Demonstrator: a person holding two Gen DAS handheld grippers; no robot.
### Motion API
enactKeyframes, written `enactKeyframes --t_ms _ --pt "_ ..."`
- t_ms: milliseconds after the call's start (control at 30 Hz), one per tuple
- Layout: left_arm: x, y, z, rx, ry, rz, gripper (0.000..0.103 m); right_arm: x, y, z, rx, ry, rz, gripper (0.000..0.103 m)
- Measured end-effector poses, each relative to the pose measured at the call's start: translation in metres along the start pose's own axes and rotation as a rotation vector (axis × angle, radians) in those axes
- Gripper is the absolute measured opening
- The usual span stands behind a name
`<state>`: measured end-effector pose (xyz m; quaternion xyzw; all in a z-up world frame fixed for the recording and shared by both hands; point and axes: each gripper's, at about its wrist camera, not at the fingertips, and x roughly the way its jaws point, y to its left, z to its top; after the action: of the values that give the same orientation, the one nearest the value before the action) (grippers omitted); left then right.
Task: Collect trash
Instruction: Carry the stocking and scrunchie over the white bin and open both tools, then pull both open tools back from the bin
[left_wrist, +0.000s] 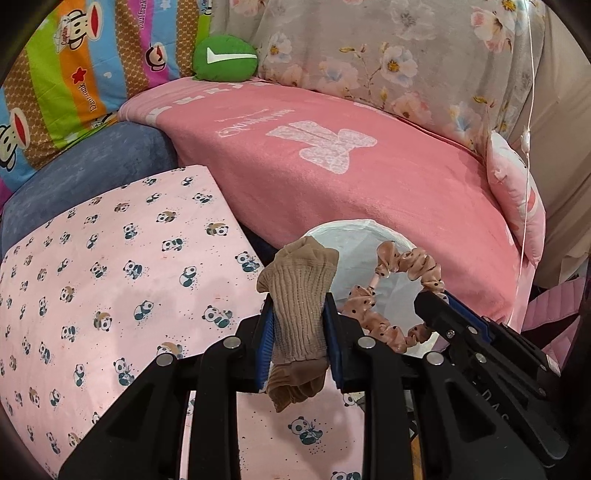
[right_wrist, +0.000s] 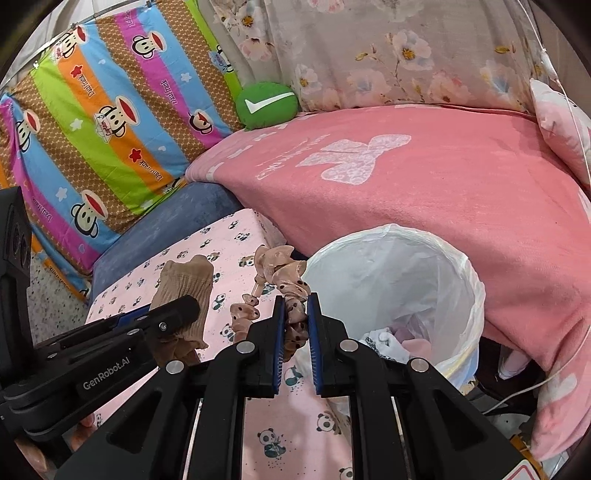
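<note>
Panda-print sheet below; left gripper pinches a tan sock, right gripper a polka-dot scrunchie, beside the lined bin.

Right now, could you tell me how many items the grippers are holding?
2: a tan sock in the left gripper, and a dotted scrunchie in the right gripper, beside the lined bin.

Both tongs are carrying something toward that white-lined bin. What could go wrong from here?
1. The right tongs pinch only one part of the dotted scrunchie; its free loop might catch the bin rim and hang outside.
2. The left tongs hold the tan sock short of the opening, over the panda sheet; released here, it would probably land on the sheet.
</note>
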<state>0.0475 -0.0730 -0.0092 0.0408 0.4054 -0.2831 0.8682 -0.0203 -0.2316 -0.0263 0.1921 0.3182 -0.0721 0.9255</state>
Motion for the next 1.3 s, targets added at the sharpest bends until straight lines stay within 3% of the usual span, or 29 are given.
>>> enactKeyframes --t_ms 800,867,933,1033,1133,1300 --pt "0.032 -0.055 0.025 0.088 0.018 -0.068 0.027 0.004 -0.068 0.022 0.031 -0.013 -0.089 0.013" --pt "0.034 -0.057 0.027 0.083 0.014 -0.083 0.037 0.008 -0.071 0.025 0.030 -0.011 -0.093 0.014" --pt "0.033 -0.058 0.028 0.076 -0.006 -0.075 0.057 0.010 -0.073 0.027 0.027 -0.009 -0.094 0.014" --pt "0.031 -0.059 0.030 0.084 -0.036 -0.048 0.071 0.015 -0.077 0.032 0.020 -0.007 -0.097 0.014" --pt "0.028 -0.054 0.029 0.072 -0.059 0.003 0.080 0.017 -0.078 0.035 0.023 -0.014 -0.097 0.019" --pt "0.023 -0.039 0.025 0.039 -0.067 0.050 0.081 0.021 -0.075 0.036 0.018 -0.017 -0.091 0.024"
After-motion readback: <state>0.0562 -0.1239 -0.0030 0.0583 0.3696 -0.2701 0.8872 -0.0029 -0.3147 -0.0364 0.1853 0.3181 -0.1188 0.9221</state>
